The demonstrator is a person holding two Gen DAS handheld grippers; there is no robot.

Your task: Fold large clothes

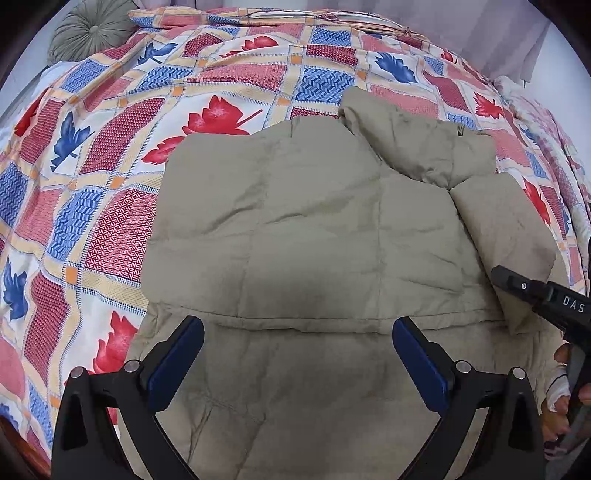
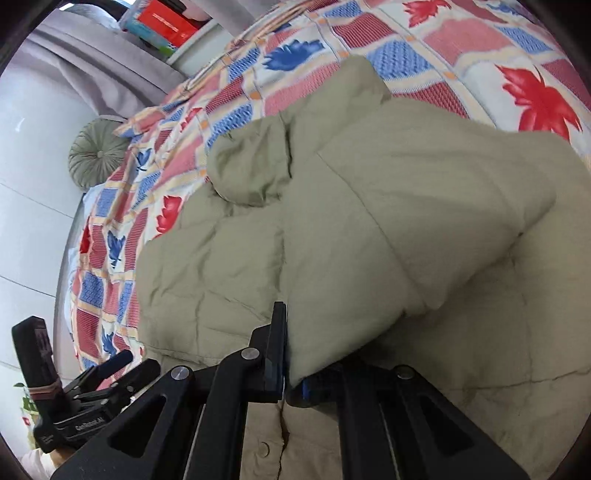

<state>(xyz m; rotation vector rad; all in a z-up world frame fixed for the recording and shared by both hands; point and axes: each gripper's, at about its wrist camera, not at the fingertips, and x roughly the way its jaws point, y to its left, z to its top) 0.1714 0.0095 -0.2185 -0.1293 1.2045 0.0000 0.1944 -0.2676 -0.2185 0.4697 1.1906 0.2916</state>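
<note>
A beige quilted puffer jacket [image 1: 306, 236] lies spread on a bed, its hood at the far side. My left gripper [image 1: 297, 343] is open and empty, hovering over the jacket's near hem. My right gripper [image 2: 286, 369] is shut on the jacket's sleeve [image 2: 388, 229], holding the cuff end lifted over the jacket body. The right gripper [image 1: 539, 295] also shows at the right edge of the left wrist view, next to the sleeve [image 1: 506, 225]. The left gripper [image 2: 96, 376] shows at the lower left of the right wrist view.
The bed has a patchwork cover [image 1: 110, 155] with red and blue leaves. A round green cushion [image 1: 88, 33] and a pillow [image 1: 266, 18] lie at the head. Grey curtains [image 2: 92, 66] and a shelf with boxes [image 2: 166, 22] stand beyond.
</note>
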